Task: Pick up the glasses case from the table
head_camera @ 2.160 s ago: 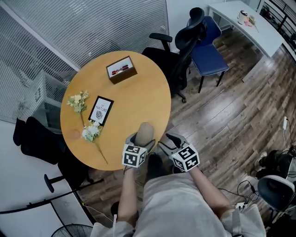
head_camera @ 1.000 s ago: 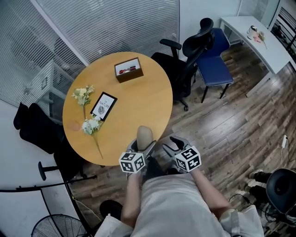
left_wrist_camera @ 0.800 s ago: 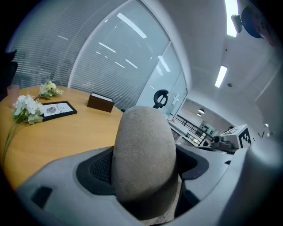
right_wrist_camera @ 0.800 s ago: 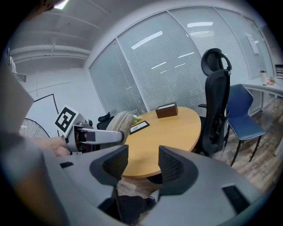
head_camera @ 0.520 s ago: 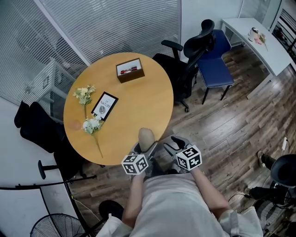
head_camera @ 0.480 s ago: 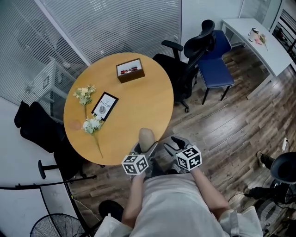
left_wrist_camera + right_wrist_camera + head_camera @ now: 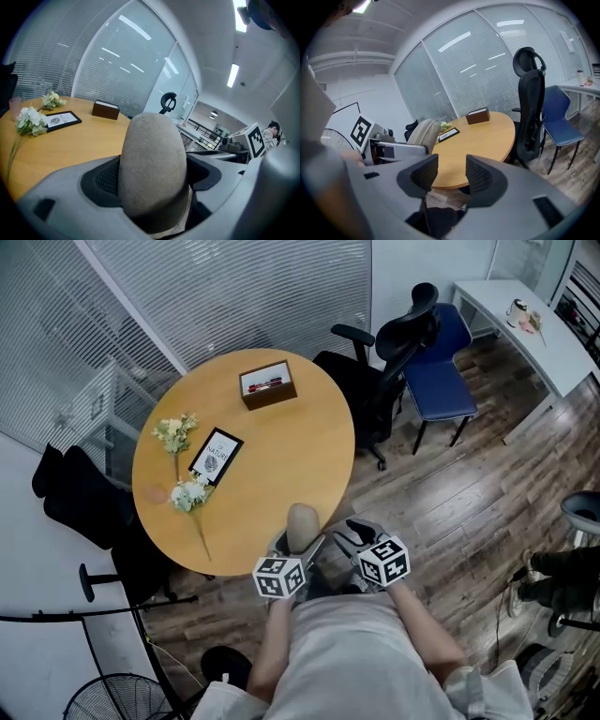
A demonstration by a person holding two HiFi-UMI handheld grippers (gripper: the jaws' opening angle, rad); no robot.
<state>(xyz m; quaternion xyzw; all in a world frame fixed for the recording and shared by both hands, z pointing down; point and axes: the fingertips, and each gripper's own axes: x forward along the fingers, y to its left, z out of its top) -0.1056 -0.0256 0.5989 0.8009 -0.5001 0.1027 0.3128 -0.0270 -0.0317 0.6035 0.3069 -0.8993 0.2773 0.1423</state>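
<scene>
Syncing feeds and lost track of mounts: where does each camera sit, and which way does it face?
Head view: on the person's head, looking steeply down at the round table; forearms, left tool and right tool show.
Left gripper view: on the left tool, facing across the table toward blinds; its jaws grip the glasses case.
Right gripper view: on the right tool, facing table and black chair; jaws closing, nothing between them.
Shared: both gripper views show the table and the other tool.
</scene>
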